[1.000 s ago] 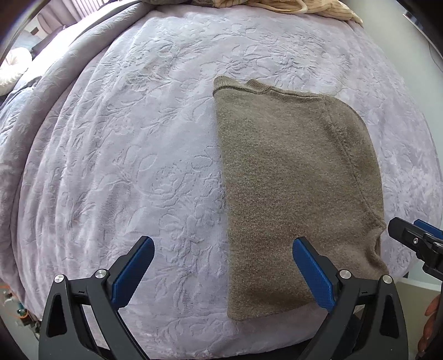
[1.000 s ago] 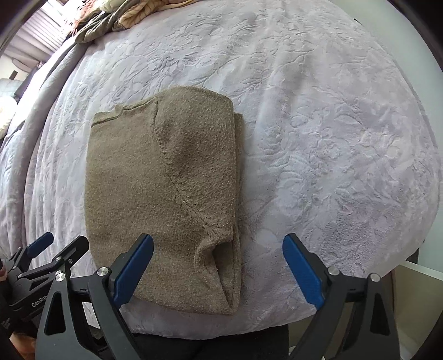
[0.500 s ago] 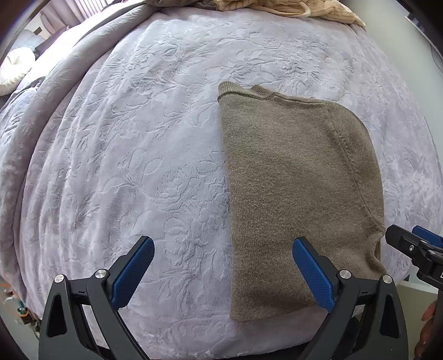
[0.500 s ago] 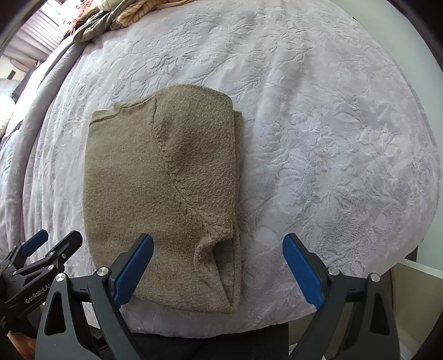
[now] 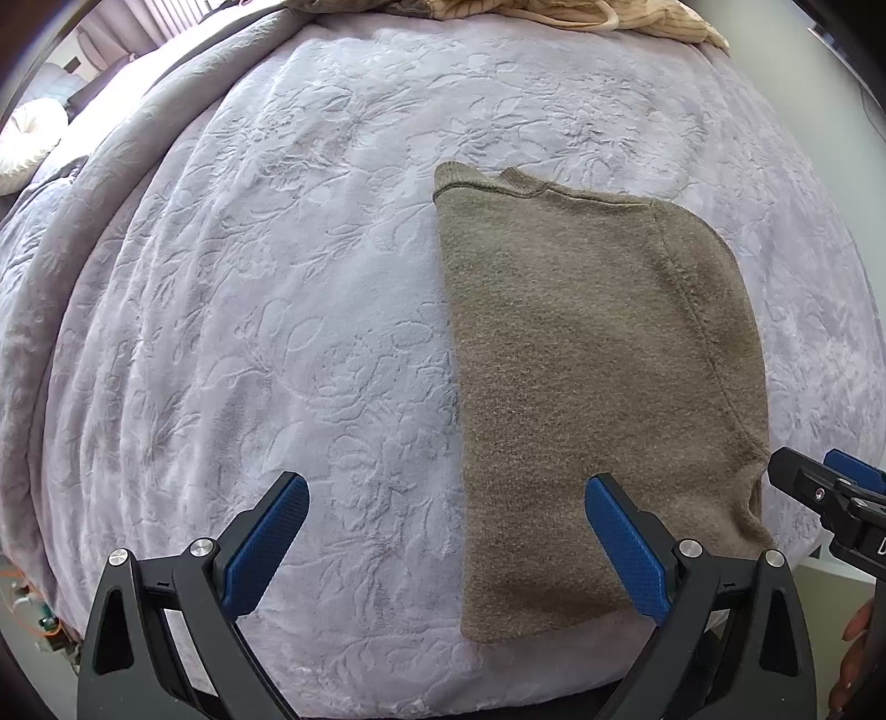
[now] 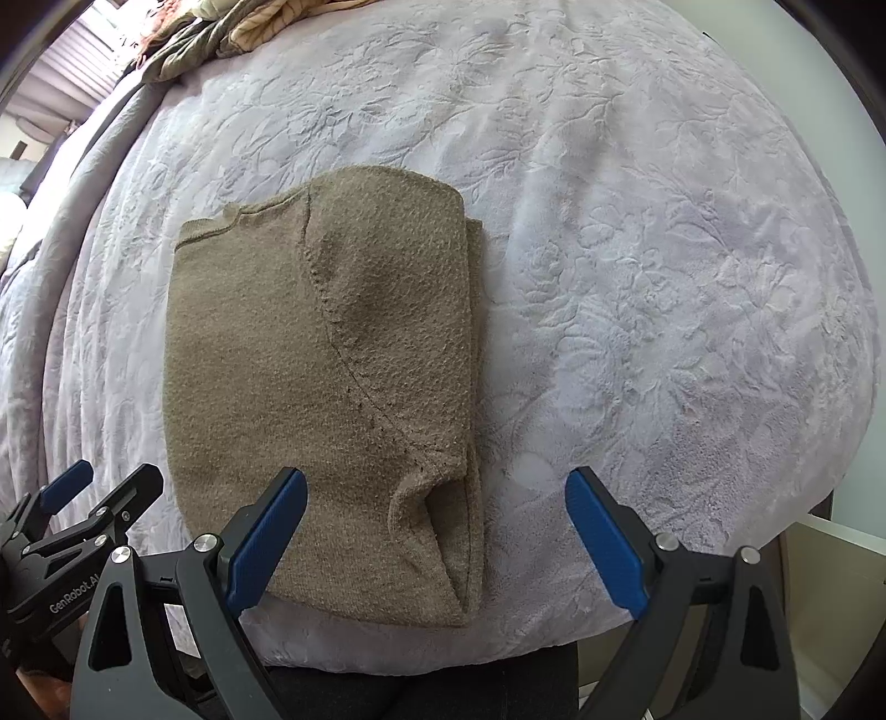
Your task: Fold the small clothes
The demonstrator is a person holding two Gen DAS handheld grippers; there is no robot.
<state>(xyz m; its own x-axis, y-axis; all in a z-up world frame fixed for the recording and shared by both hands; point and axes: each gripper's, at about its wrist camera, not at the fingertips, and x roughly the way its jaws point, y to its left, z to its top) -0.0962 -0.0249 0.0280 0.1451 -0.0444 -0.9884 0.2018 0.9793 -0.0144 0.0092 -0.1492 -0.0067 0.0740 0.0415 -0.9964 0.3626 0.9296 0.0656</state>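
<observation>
Garment: olive knit sweater (image 5: pixel 598 387) lies folded on the bedspread (image 5: pixel 277 332), barely shifted over the last second. Left gripper (image 5: pixel 446 545) and right gripper (image 6: pixel 434 540) hover, fingers wide, empty (next fold apparently pending).

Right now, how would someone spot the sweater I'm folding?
Look at the pale lilac embossed bedspread. Near its front edge lies a folded olive-brown knit sweater, the only garment lying flat, unlike the crumpled clothes pile at the far end.
</observation>
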